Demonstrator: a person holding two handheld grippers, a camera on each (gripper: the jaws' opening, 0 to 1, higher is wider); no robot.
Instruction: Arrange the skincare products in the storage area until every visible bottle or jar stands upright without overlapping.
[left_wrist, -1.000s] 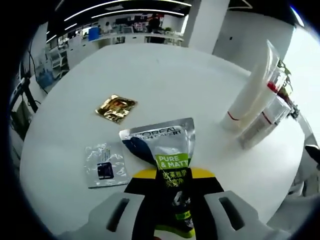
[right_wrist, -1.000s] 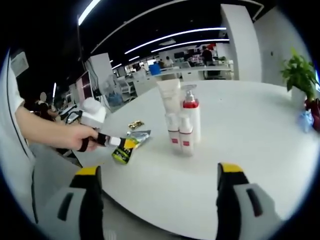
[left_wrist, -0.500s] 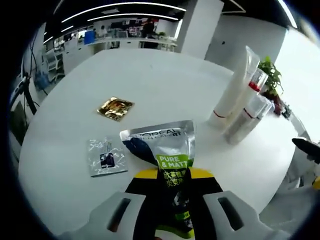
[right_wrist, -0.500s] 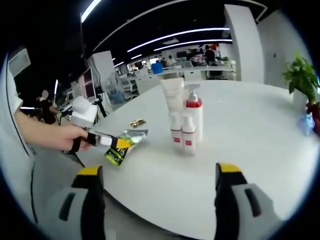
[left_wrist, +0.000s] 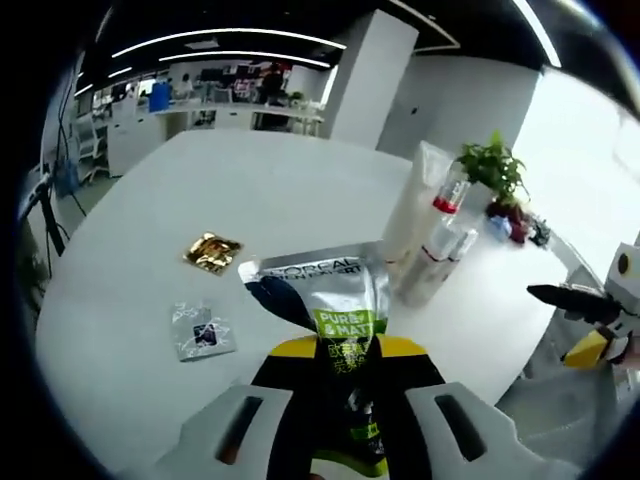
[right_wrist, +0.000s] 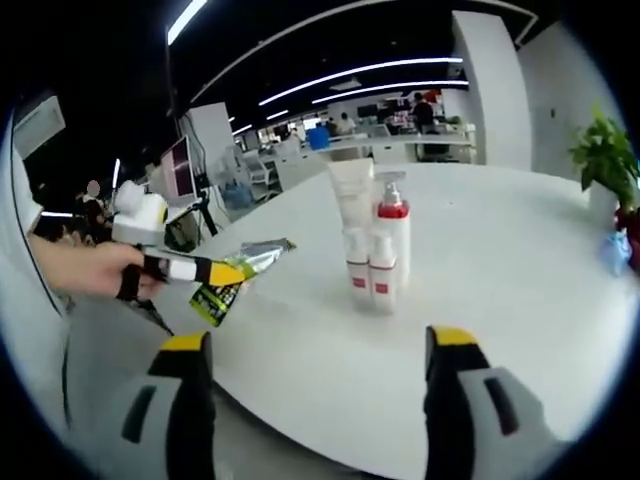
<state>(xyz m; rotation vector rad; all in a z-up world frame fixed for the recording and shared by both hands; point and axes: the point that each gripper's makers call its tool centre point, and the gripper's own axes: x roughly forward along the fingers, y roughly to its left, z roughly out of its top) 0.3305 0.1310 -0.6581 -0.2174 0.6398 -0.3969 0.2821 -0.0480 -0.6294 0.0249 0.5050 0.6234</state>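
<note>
Left gripper is clamped on a silver squeeze tube with a green label, held in the air above the round white table. Right gripper has its jaws wide apart, holding nothing. On the table: an upright cluster of white bottles with red bands, a gold foil sachet, a silver sachet.
</note>
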